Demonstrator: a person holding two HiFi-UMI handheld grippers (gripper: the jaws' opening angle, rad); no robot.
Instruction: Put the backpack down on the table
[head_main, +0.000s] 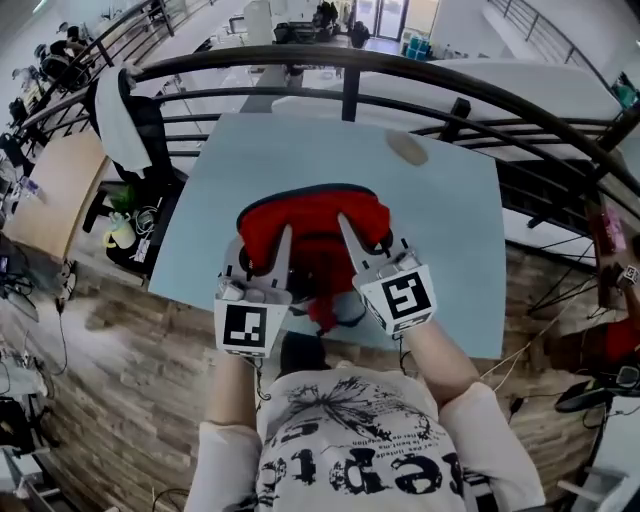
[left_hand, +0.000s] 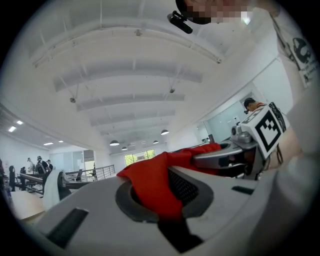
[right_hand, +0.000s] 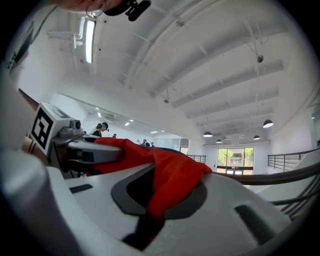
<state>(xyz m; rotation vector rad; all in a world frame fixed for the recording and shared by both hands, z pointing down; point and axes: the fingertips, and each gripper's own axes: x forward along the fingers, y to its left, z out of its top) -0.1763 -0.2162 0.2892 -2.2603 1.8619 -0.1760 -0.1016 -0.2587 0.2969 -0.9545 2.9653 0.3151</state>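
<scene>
Pale blue counter (head_main: 440, 220) lies under the red backpack (head_main: 310, 212), whose fabric the left gripper (head_main: 262, 250) and right gripper (head_main: 372, 240) each pinch tightly.

Backpack (head_main: 312, 225) red cloth; table (head_main: 440, 230) smooth matt; floor (head_main: 130, 335) wood planks.

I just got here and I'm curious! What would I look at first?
The bright red backpack jumps out, right in front of the person and seen against the pale blue table. The left tongs and right tongs each pinch its red cloth, side by side.
</scene>
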